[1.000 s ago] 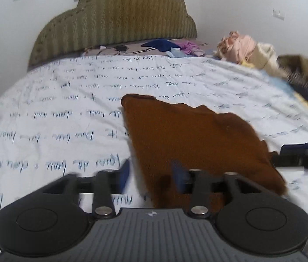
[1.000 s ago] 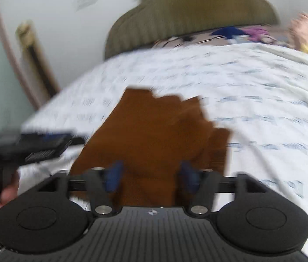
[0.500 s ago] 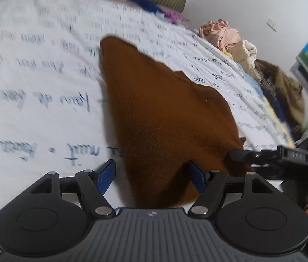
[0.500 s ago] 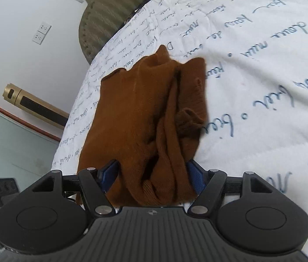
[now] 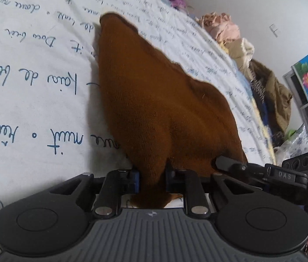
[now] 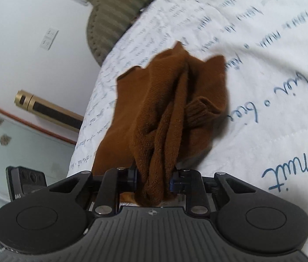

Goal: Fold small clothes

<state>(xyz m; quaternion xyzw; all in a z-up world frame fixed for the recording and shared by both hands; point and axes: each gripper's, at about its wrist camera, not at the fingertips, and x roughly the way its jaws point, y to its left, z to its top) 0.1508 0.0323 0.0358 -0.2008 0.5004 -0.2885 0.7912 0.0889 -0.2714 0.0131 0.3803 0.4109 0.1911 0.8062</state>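
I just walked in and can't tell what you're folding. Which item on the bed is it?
Start at the bed's white sheet printed with blue handwriting. The brown knit garment lies spread on it, its near edge bunched between both grippers. The other clothes are heaped in a pile along the bed's far edge; this one is plain rust-brown and lies apart.

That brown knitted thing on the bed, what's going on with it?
A person is folding a small rust-brown knitted garment on a bed with a white quilt printed with blue handwriting, using a hand-held claw in each hand. The left claw and the right claw are each closing on a bunch of the garment's near edge, with fabric pinched between the blue fingers. The rest of it lies on the quilt. More clothes are heaped at the bed's far side.
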